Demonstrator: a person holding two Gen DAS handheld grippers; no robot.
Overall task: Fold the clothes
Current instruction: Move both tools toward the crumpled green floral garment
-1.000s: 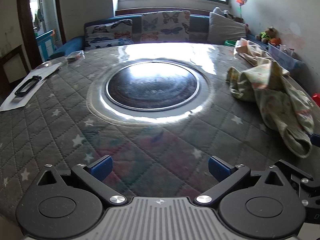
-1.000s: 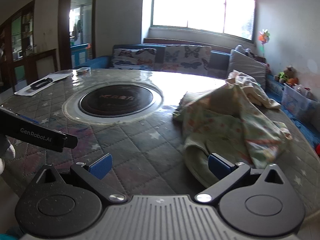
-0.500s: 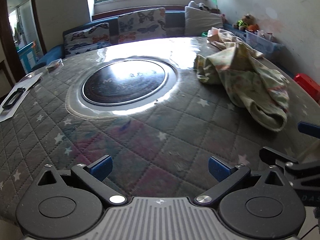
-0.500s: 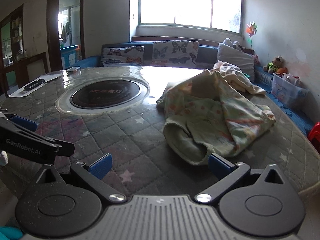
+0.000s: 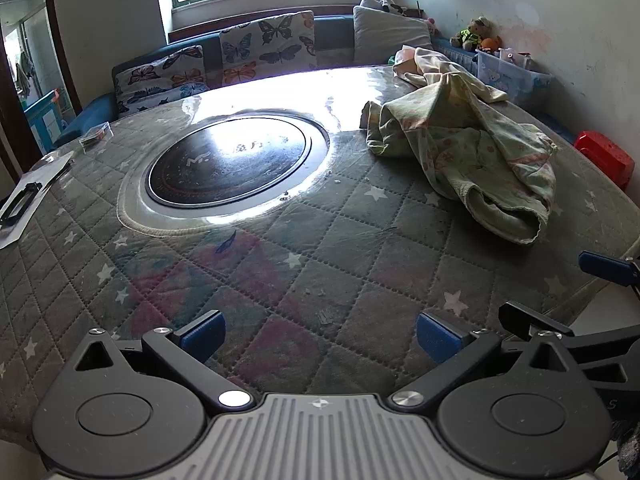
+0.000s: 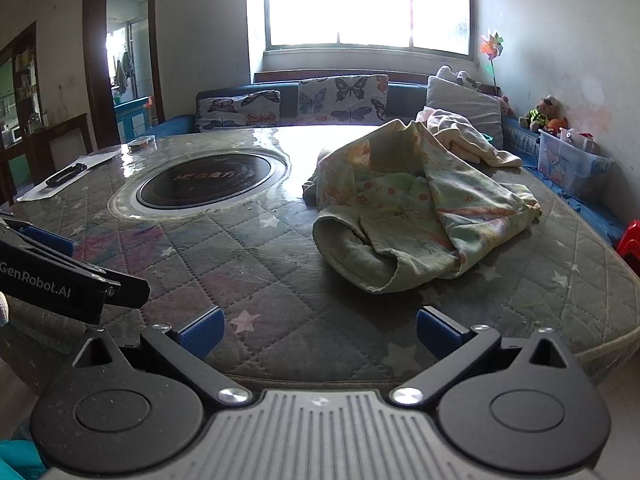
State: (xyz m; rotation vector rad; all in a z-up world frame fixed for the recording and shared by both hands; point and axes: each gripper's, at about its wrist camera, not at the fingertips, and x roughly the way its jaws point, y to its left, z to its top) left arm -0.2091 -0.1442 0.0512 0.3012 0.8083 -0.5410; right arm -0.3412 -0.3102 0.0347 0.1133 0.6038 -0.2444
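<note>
A crumpled pale green patterned garment (image 5: 472, 148) lies on the right side of the round quilted table (image 5: 280, 264); it also shows in the right wrist view (image 6: 416, 204). A cream garment (image 6: 464, 136) lies behind it. My left gripper (image 5: 320, 336) is open and empty above the table's front, left of the garment. My right gripper (image 6: 320, 332) is open and empty at the table's front edge, short of the garment's near hem. The left gripper's body (image 6: 60, 280) shows at the left of the right wrist view.
A dark round inset plate (image 5: 228, 164) sits in the table's middle. Paper with a black handle (image 5: 24, 200) and a small box (image 5: 96, 136) lie at the far left. A sofa with cushions (image 6: 336, 100), a clear bin (image 6: 572, 160) and a red stool (image 5: 604, 156) surround the table.
Both grippers have drawn back toward the table's front edge and swung right. The garment has not moved. Both stay open.
</note>
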